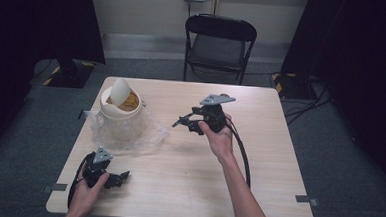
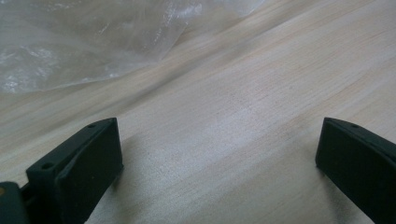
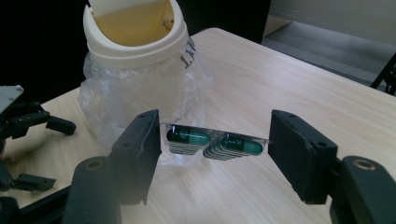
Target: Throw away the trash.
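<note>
Looking like a lab or recording room: a bare wooden desk (image 1: 187, 188) standing on grey carpet, tape marks sitting at its edges, black curtains (image 1: 35, 20) hanging on both sides, cables (image 1: 306, 102) trailing beyond the far right corner, a folding chair (image 1: 219, 45) waiting behind.

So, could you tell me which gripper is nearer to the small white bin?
Left, narrowly. The left gripper rests on the table just in front of the bin; the right gripper, holding a capsule blister strip, hovers beside it.

Bin liner (image 3: 189, 56): you see dark print on the plastic, too crumpled to read.
Elsewhere: you have no legible text.
</note>
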Motion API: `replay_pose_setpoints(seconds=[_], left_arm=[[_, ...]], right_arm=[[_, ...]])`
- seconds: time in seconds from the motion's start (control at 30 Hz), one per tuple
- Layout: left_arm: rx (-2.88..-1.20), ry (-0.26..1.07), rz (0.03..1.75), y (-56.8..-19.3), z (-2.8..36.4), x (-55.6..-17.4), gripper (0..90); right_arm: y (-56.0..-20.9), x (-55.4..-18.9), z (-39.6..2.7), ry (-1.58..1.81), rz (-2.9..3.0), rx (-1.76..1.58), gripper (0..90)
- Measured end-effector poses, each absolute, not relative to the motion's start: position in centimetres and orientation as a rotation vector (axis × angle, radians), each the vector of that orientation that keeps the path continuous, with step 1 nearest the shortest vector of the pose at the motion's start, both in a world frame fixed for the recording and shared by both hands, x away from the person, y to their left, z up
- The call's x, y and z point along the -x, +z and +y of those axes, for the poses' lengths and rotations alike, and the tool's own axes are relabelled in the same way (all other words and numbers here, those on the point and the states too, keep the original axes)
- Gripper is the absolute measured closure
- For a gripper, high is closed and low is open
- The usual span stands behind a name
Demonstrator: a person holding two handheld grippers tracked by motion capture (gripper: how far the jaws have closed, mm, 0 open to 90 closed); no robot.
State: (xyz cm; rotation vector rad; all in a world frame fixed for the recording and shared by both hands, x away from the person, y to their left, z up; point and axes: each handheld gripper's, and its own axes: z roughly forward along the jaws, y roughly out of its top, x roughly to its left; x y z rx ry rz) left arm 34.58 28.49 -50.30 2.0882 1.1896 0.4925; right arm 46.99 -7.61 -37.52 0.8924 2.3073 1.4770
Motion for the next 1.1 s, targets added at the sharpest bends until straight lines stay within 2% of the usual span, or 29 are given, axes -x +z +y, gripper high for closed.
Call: replay_pose_setpoints(seconds=[1.1], left_arm=[[-2.088, 0.494, 1.190, -50.3, 28.5, -34.6, 0.0]], right_arm=[[-32.7, -50.5, 1.1, 1.560, 2.350, -0.710, 34.7]])
